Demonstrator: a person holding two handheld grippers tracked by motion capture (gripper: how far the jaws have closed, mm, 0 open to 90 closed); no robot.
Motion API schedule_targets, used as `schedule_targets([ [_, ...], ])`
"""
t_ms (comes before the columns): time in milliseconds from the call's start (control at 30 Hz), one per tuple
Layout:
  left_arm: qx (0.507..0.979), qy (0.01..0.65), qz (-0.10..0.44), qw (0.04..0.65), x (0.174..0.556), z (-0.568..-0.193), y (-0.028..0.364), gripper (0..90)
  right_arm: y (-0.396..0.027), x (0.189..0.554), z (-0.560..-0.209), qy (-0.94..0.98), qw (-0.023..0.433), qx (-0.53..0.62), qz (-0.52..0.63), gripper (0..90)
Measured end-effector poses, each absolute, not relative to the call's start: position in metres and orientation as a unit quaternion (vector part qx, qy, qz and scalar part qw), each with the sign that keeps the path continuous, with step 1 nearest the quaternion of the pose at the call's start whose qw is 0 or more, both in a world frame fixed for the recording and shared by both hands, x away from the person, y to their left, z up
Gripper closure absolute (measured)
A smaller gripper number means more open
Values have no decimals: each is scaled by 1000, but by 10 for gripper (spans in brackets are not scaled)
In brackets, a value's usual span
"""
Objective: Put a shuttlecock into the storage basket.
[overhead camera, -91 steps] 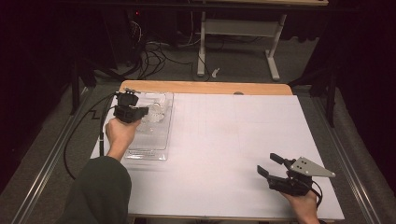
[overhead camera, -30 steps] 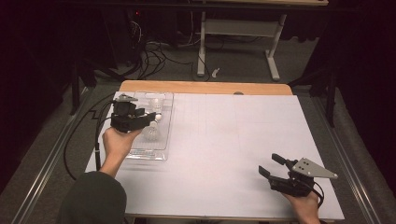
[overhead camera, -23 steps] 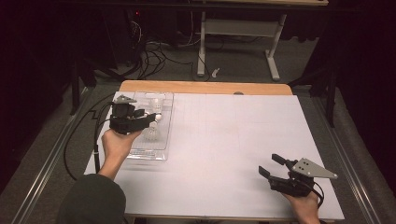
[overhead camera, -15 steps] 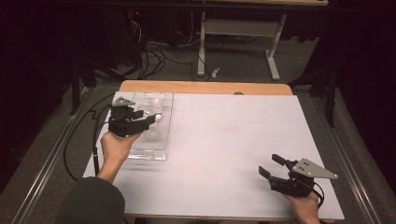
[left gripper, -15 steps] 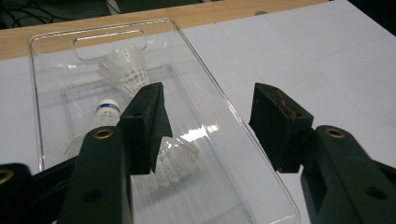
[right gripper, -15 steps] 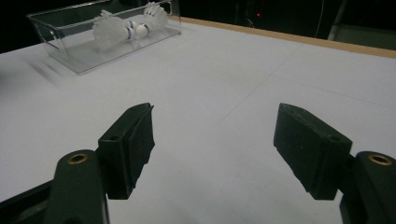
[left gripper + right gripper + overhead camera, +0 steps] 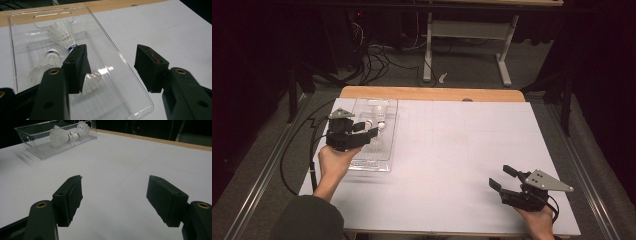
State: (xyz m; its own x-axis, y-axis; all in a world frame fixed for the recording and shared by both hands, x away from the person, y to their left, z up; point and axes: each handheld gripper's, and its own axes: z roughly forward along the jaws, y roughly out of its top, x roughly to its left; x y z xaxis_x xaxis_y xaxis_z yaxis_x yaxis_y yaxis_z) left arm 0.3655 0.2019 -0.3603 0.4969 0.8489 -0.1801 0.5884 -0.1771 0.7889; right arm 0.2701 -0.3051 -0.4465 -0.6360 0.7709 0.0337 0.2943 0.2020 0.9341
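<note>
Here the left gripper (image 7: 368, 132) hangs over a clear plastic tray (image 7: 388, 150) at the far left of the white table sheet (image 7: 452, 150); its jaws stand spread and have just been opening, with nothing pinched between them. In the left gripper view the tray's near right rim (image 7: 130, 75) runs up through the gap between the two black pads (image 7: 152, 66), so the left pad sits above the tray floor and the right pad above bare sheet outside the wall. Two white shuttlecocks lie in the tray beyond and to the left of that left pad: one shuttlecock (image 7: 62, 33) lies just past the pad's tip with its blue-banded cork end towards the jaw, the other shuttlecock (image 7: 46, 62) lies to the pad's left, cork end pointing away from the gripper. A third bit of white feather lattice (image 7: 91, 80) peeks out from under the left pad; whether it is a separate shuttlecock cannot be told. The tray's far end has a slot handle (image 7: 52, 17), and beyond it runs the bare wooden table edge (image 7: 432, 93). The right gripper (image 7: 507, 181) is well apart from all this, held by the person's right hand (image 7: 537, 222) near the front right corner of the sheet, jaws spread wide over plain white surface with nothing between them. From its own view the tray (image 7: 32, 138) and the shuttlecocks stand far off ahead to the left, with open sheet between.
</note>
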Motion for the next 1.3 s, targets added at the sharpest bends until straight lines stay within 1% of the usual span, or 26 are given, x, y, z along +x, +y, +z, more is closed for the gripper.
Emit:
schedule_targets([
  [533, 749, 474, 155, 437, 356, -364, 203, 422, -305, 270, -447, 740, 229, 360, 520, 291],
  [1300, 746, 463, 166, 449, 340, -372, 209, 418, -306, 270, -447, 737, 230, 362, 522, 292],
])
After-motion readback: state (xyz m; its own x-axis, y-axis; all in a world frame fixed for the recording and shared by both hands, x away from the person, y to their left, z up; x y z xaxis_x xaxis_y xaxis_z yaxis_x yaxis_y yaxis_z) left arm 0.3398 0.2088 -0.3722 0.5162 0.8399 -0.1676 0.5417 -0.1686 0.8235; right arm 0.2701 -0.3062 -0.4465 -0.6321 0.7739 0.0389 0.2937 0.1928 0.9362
